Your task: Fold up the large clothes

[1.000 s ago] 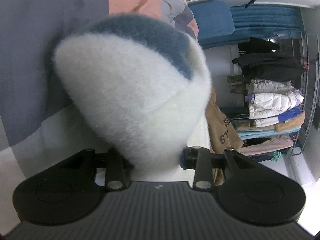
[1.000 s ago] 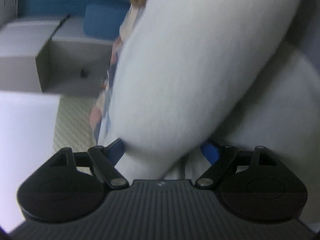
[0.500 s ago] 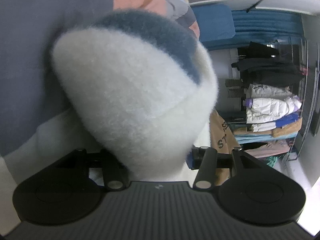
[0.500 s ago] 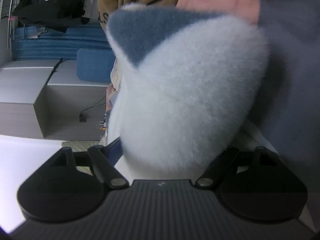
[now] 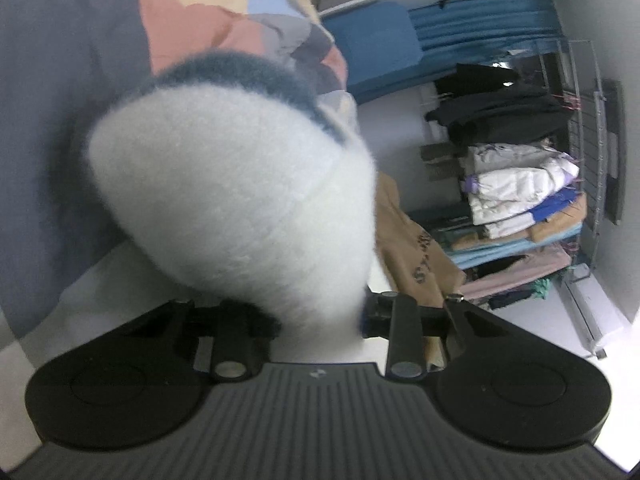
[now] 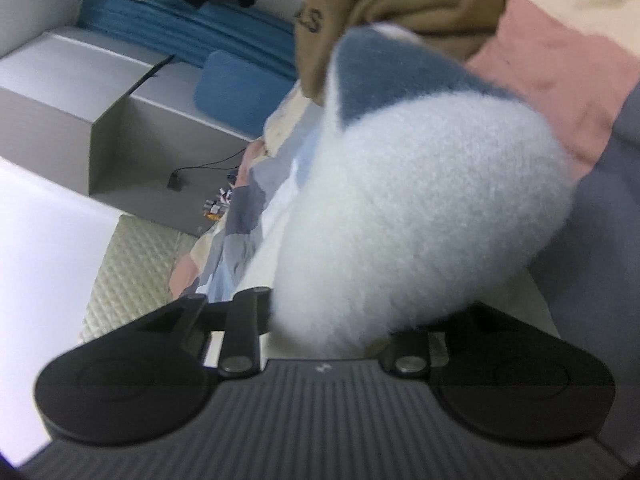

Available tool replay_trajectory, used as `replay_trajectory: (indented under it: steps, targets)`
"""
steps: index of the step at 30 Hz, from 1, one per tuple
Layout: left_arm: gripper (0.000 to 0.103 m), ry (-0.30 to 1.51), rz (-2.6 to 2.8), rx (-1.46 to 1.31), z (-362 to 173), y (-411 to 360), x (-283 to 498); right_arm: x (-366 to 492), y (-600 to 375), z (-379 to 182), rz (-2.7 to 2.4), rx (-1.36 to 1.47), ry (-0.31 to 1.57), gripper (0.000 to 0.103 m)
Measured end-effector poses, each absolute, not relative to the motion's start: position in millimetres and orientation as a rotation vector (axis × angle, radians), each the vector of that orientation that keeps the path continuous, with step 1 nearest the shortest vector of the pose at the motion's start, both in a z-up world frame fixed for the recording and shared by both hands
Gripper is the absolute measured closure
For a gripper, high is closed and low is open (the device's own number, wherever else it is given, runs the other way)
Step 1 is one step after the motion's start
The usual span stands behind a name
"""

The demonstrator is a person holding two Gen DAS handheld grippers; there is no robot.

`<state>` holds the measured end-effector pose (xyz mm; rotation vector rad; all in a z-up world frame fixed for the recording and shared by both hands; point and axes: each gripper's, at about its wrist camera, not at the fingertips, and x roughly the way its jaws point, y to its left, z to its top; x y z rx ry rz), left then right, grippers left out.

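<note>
Both grippers are closing on the same fluffy white sweater; left gripper and right gripper each have a bunched fold between the jaws. It's lifted above a patchwork quilt; a clothes rack is off behind.

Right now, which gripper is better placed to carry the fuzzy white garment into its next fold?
Neither clearly. The left gripper and right gripper are both closing, each with the fuzzy white garment bunched between its jaws, so lift together.

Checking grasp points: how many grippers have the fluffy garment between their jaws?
2. Left gripper and right gripper each close on a bunch of the fluffy white-and-blue garment; fingertips hidden by fleece.
</note>
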<state>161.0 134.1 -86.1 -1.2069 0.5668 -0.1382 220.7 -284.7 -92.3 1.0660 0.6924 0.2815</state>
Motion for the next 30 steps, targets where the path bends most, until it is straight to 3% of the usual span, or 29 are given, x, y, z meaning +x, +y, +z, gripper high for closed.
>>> replay_trajectory:
  steps: [15,24,30]
  targets:
    - [0.066,0.473,-0.296,-1.1,34.7,42.3,110.1,157.9,-368.9,8.7,0.343,1.012,0.475,0.068]
    - [0.065,0.443,-0.428,-1.045,103.0,-78.3,153.4,152.1,-466.7,62.0,0.276,0.994,0.348,0.068]
    - [0.065,0.505,-0.446,-0.997,91.3,-153.3,204.9,173.1,-519.1,50.7,0.19,0.989,0.33,0.068]
